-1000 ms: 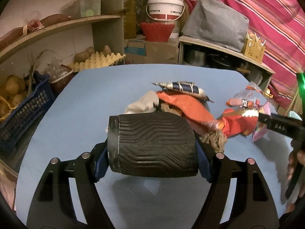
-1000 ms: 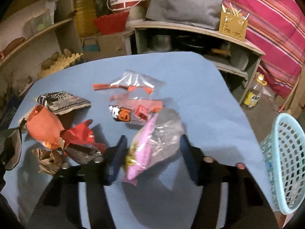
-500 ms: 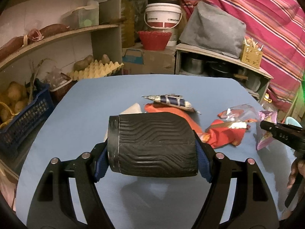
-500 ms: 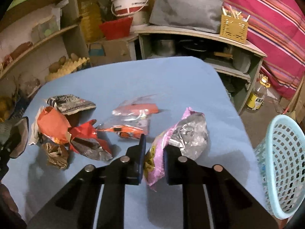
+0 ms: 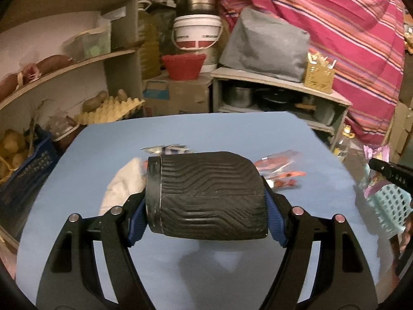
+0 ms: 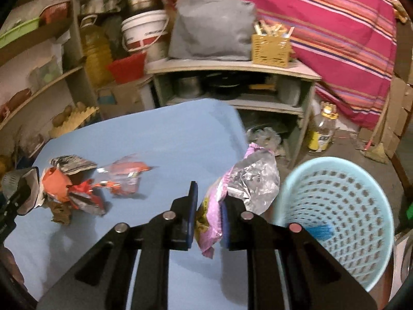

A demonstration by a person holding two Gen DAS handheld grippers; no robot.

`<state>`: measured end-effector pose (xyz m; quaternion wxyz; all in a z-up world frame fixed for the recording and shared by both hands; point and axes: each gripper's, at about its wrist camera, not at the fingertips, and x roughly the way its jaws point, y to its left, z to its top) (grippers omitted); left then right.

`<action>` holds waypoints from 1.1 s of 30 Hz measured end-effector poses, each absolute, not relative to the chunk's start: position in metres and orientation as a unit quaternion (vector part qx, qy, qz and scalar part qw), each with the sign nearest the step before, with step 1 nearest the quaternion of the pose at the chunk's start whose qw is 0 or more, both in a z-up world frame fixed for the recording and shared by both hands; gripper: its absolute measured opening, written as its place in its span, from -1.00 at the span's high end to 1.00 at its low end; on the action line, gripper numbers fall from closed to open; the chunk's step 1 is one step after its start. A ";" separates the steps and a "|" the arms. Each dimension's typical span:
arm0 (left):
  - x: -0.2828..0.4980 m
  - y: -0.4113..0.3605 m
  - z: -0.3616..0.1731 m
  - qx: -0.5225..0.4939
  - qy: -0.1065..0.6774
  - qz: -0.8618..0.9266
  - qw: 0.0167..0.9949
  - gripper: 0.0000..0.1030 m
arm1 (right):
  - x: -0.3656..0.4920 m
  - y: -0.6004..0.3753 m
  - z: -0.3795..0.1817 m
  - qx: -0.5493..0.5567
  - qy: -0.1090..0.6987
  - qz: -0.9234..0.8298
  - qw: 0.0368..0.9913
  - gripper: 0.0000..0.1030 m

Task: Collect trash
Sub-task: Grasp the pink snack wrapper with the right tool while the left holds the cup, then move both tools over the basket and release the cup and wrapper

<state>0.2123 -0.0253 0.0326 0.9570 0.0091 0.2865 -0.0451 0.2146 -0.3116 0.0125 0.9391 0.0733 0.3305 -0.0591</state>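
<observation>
Presently catalogued, two views.

Item: right gripper [image 6: 208, 222], lower centre of its own view, jaws narrow and pinched on a pink-and-silver wrapper [image 6: 242, 183] that sticks up and to the right of the fingers.

Item: pale blue basket [image 6: 343, 214], lower right, off the edge of the blue table [image 6: 165, 134]; the wrapper hangs near its rim, not yet over the opening.

Item: left gripper [image 5: 206, 204], lower centre of its view, jaws wide around a black ribbed cup [image 5: 206, 199] lying on its side.

Item: remaining trash, a heap of orange, red and brown wrappers [image 6: 69, 191] at centre left of the table, with a clear packet [image 6: 124, 175] just beside it.

Risks, judged: the wrapper is held only by its lower end, so the light, slick foil may slide out, or, let go too soon, fall short of the basket. The cup, held across smooth ends, could roll free.
</observation>
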 end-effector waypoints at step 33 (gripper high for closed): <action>0.211 -0.327 0.034 0.052 0.275 -0.245 0.928 -0.42 | 0.138 -0.521 0.005 0.153 0.292 -0.147 0.932 0.68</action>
